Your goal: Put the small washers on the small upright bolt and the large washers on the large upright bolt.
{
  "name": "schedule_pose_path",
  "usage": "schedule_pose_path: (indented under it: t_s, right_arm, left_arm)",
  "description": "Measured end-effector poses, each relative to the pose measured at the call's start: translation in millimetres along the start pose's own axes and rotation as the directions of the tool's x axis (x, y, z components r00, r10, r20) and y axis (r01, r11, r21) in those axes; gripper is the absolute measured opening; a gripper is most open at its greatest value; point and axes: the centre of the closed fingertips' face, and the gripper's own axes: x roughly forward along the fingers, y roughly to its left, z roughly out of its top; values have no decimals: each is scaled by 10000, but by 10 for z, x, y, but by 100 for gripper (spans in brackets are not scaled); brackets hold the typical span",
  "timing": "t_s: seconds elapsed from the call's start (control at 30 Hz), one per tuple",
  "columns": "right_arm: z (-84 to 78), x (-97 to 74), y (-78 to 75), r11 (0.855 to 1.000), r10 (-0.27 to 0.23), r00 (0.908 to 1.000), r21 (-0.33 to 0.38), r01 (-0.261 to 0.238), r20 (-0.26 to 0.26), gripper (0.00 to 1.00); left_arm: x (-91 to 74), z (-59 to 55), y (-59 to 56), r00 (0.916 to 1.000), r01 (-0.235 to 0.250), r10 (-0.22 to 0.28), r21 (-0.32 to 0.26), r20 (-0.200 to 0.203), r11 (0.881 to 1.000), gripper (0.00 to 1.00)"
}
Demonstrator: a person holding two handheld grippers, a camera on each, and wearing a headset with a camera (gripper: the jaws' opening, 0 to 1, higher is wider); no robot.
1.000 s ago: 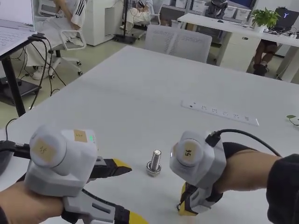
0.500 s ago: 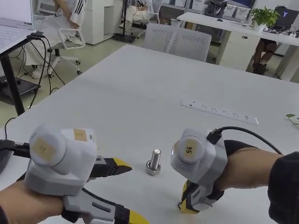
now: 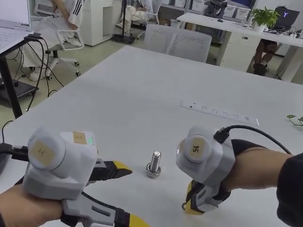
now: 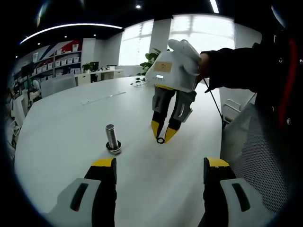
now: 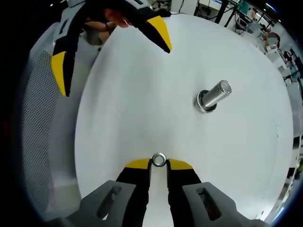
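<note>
- The left gripper (image 3: 130,193) is low on the left, its 2 yellow-tipped jaws spread wide with nothing between them. I judge it is parked open and clear of the work so the other tool has free room.
- The bolt (image 3: 154,163) stands upright on the white table (image 3: 142,85), ahead of the left gripper's tips and between the 2 tools. It has a wider ring at its foot. I cannot tell whether that is the bolt's own head or a washer already seated, nor whether this is the small or the large bolt. Standing thread-up, it lets a ring drop straight over its top.
- The right gripper (image 3: 188,208) points down at the table just right of the bolt, near it but apart. In its own view the bolt lies ahead and to the right of the jaws.
- Its jaws are closed on 1 small washer (image 5: 159,160), pinched by the rim at the very tips. That grip leaves the hole clear for the thread. I cannot tell whether the ring touches the table.
- My reading: the washer is in hand but not yet threaded. It must rise above the bolt's top, hole centred, before release.
- A power strip (image 3: 225,113) lies well beyond both tools.
</note>
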Motion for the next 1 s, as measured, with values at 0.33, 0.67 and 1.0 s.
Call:
schedule_pose_path:
  t_s: [0.33, 0.67, 1.0]
  right_arm:
    - [-88, -201, -37, 9994, -279, 9994, 230, 275, 196, 14]
    - [-131, -419, -66, 9972, -581, 9967, 495, 553, 570, 13]
    - [-105, -531, -97, 9956, -819, 9936, 522, 780, 779, 13]
  left_arm:
    - [19, -4, -7, 10000, 52, -52, 20, -54, 10000, 74]
    - [38, -7, -26, 9998, 145, -144, 59, -135, 9999, 74]
    - [36, -3, -23, 9999, 110, -109, 66, -131, 9999, 74]
